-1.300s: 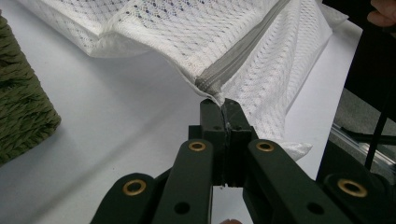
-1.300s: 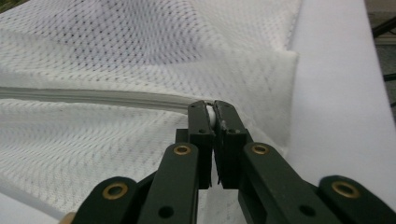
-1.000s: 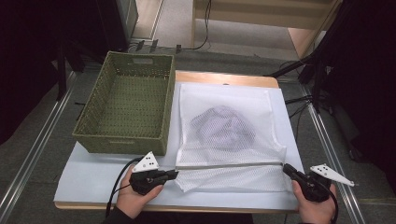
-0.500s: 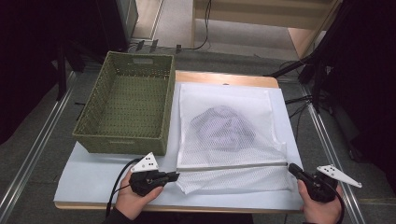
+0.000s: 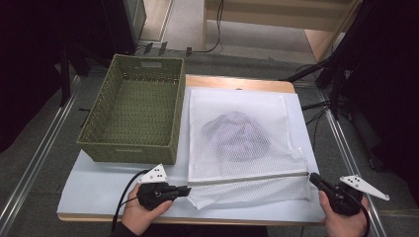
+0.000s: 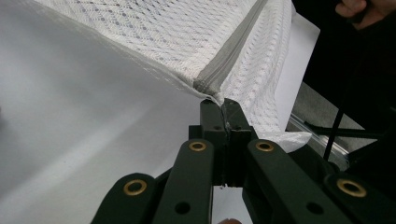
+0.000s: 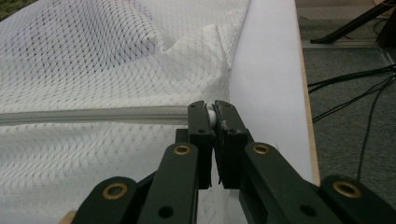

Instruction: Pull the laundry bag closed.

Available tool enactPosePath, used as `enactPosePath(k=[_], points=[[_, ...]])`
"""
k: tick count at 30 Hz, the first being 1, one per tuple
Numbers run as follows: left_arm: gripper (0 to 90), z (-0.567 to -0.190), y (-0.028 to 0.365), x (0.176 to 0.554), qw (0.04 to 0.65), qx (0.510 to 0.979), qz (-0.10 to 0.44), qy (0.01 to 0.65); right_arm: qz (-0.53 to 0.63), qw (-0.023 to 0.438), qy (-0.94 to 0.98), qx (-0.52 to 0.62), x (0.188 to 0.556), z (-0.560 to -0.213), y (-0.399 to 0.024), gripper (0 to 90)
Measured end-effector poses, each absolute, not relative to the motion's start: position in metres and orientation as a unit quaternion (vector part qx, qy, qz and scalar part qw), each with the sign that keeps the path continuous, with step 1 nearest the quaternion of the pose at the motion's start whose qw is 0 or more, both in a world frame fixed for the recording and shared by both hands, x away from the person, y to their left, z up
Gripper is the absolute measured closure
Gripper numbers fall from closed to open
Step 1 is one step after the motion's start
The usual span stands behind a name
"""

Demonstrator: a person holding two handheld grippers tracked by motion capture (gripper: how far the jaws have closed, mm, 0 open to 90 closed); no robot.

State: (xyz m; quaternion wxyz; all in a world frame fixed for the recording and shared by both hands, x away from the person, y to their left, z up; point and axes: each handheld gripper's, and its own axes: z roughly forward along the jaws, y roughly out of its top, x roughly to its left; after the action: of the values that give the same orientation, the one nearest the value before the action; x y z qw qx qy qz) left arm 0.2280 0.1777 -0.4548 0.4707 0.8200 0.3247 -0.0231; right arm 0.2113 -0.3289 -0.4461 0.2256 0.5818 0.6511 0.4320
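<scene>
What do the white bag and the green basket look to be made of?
The white bag: thin synthetic mesh, judging by its see-through netting, with a grey zipper along one edge. The green basket: woven strands, matte, possibly paper cord or plastic wicker; the weave pattern shows on walls and floor.

On the table (image 5: pixel 99 190) a basket (image 5: pixel 132 118) sits at the left, and a mesh bag (image 5: pixel 242 143) lies just beside it on the right, a bundled garment (image 5: pixel 236 136) inside it. The bag's zipper (image 5: pixel 247 177) runs across its near edge. The left gripper (image 5: pixel 184 190) is at the zipper's left end, the right gripper (image 5: pixel 312 177) at its right end, near the table's right edge.
</scene>
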Motion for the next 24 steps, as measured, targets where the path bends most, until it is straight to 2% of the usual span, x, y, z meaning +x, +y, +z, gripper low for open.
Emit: enactPosePath(k=[4, 8, 9, 11, 14, 18, 24], points=[[90.0, -0.46, 0.174, 0.227, 0.449, 0.833, -0.005, 0.323, 0.423, 0.221, 0.656, 0.585, 0.214, -0.452, -0.328, 87.6], [88.8, -0.462, 0.175, 0.228, 0.457, 0.828, 0.007, 0.325, 0.418, 0.213, 0.661, 0.586, 0.218, -0.461, -0.328, 86.7], [85.7, -0.463, 0.177, 0.229, 0.462, 0.826, 0.009, 0.324, 0.42, 0.214, 0.661, 0.584, 0.218, -0.461, -0.327, 84.6], [68.0, -0.463, 0.182, 0.231, 0.468, 0.816, 0.023, 0.338, 0.425, 0.223, 0.664, 0.574, 0.217, -0.459, -0.326, 72.8], [57.8, -0.462, 0.192, 0.234, 0.494, 0.795, 0.027, 0.352, 0.435, 0.232, 0.665, 0.562, 0.219, -0.457, -0.322, 58.7], [40.6, -0.458, 0.2, 0.234, 0.518, 0.775, 0.051, 0.358, 0.441, 0.229, 0.674, 0.547, 0.221, -0.458, -0.316, 49.0], [24.9, -0.455, 0.21, 0.232, 0.529, 0.768, 0.087, 0.351, 0.453, 0.228, 0.677, 0.533, 0.223, -0.458, -0.311, 35.7]])
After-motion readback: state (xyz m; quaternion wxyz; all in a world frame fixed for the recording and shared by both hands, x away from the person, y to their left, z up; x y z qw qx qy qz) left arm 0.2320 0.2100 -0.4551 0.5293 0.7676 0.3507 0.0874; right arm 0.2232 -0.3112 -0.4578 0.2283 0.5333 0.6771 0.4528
